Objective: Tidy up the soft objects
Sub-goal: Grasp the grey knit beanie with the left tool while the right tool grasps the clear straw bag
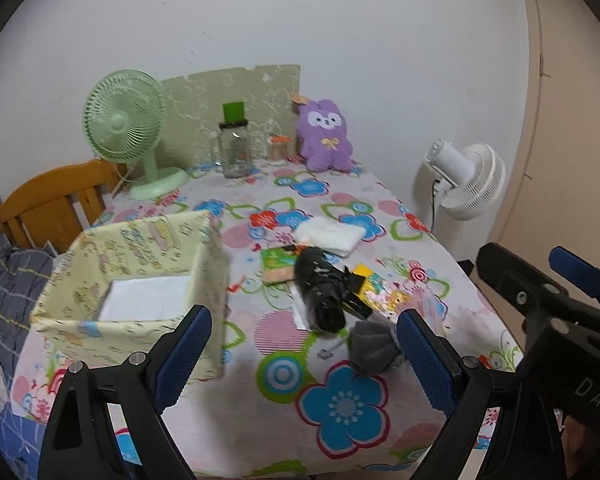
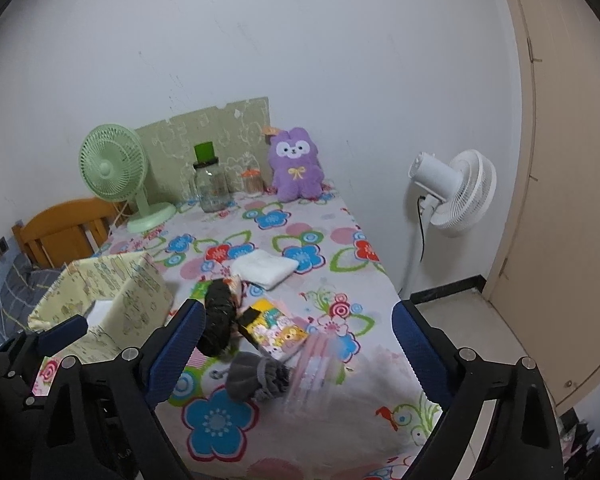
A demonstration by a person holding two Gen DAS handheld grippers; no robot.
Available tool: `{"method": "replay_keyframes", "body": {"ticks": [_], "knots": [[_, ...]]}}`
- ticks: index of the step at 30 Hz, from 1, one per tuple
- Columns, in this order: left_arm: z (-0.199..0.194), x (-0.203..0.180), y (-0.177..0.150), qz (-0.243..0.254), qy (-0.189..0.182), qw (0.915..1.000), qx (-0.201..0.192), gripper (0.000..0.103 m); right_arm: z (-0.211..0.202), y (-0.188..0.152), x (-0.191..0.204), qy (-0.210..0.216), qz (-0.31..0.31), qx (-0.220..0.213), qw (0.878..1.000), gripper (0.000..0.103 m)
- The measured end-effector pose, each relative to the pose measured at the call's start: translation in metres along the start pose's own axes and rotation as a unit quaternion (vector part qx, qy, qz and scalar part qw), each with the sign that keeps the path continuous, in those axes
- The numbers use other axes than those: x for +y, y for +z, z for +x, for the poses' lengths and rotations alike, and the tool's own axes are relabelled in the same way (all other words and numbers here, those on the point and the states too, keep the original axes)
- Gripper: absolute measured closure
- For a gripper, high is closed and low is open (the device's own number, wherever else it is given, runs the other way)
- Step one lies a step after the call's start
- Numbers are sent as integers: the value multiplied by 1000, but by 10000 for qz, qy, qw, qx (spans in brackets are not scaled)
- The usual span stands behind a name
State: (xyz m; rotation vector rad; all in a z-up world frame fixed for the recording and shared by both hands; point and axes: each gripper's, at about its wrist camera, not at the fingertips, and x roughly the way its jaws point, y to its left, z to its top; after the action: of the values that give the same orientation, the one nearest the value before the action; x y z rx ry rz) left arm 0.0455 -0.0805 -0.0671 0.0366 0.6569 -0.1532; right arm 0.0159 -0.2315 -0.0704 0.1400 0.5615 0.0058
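On the flowered tablecloth lie a grey knitted bundle, a black rolled item and a folded white cloth. A purple plush toy sits at the far edge against the wall. A yellow fabric bin stands at the left with a white sheet inside. My left gripper is open, above the near table, with the grey bundle beside its right finger. My right gripper is open over the grey bundle, holding nothing.
Colourful packets and a clear pink pouch lie among the soft things. A green desk fan, a glass jar and a small jar stand at the back. A white floor fan, a wooden chair and a door flank the table.
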Motion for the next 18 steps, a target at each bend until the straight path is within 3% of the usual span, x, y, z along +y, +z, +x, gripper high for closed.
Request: {"method": "replay_keyframes", "body": {"ticks": [15, 18], "knots": [[42, -24, -18, 179, -270, 9986, 417, 8, 45, -26, -12, 13, 28, 584, 9983, 15], [50, -32, -21, 253, -343, 9977, 534, 8, 54, -31, -13, 33, 8, 745, 9972, 22]]}}
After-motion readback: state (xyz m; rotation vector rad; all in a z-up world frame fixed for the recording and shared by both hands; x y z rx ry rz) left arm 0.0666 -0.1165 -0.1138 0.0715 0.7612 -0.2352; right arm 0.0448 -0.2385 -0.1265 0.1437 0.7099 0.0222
